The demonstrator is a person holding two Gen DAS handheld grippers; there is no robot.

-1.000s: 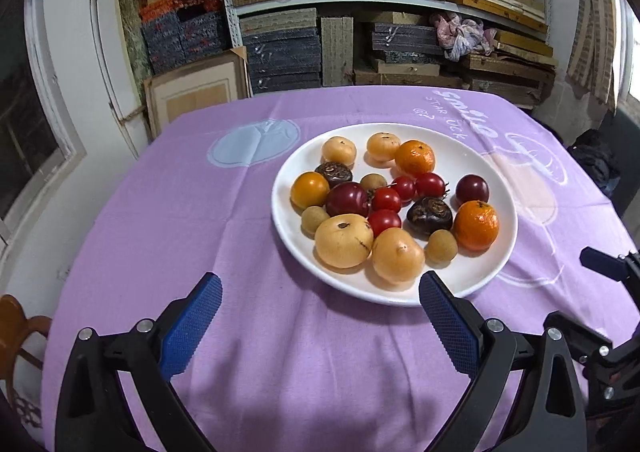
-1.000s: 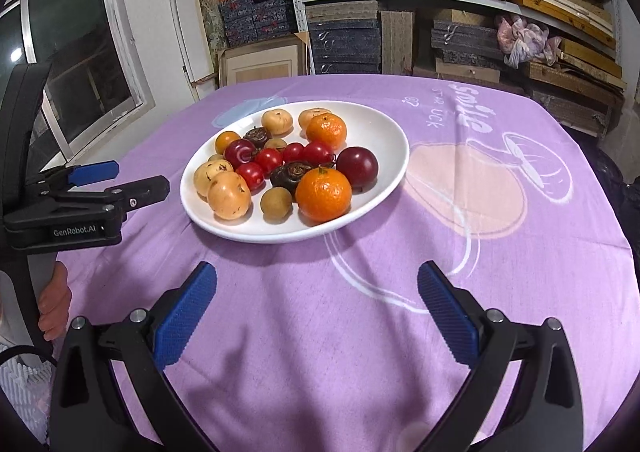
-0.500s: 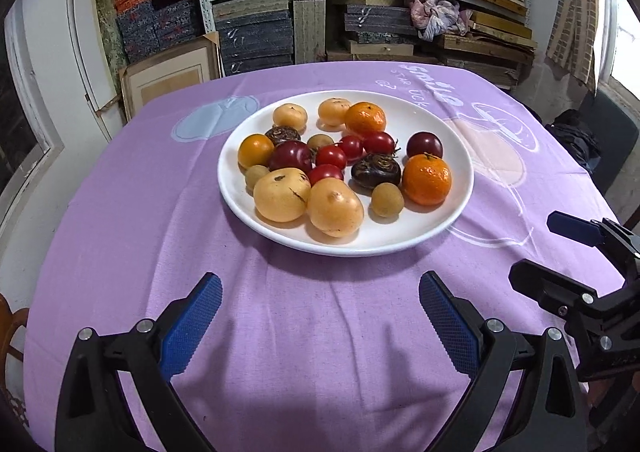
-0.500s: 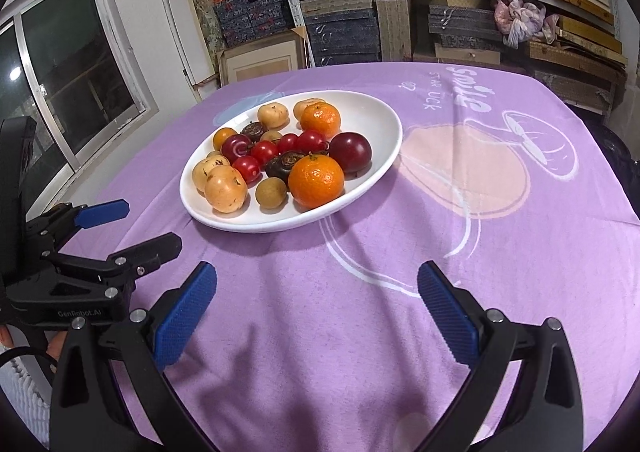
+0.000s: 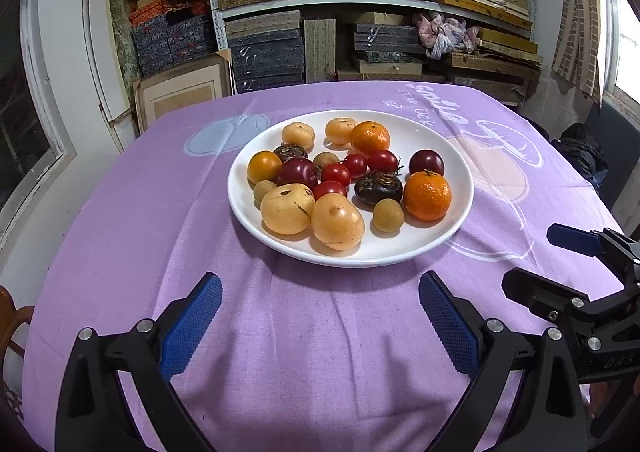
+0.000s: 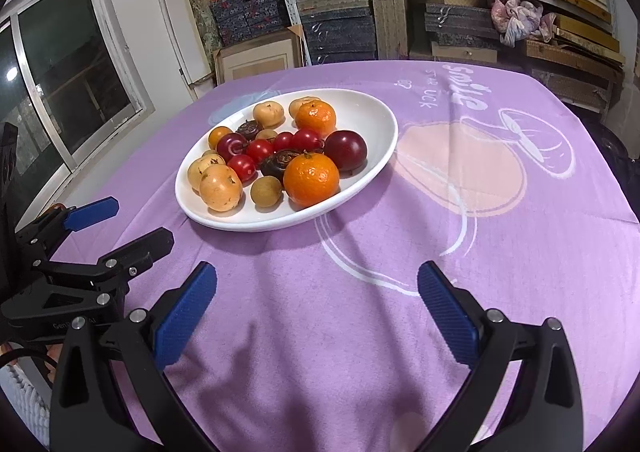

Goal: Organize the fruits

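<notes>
While every fruit in sight lies heaped on the white plate at the middle of the purple tablecloth, the kinds sit mixed: two mandarins, cherry tomatoes, dark plums, pale yellow fruits at the near rim, small brown longans and dark water chestnuts. No second dish shows in either view, so such a heap fits either a gathering already made or a sorting yet to come; which one cannot be judged from this.

Both tools hang over bare cloth on the near side of the plate. The left gripper has its blue pads spread wide, holding and touching nothing. The right gripper, just to its right, is likewise spread wide and empty.
</notes>
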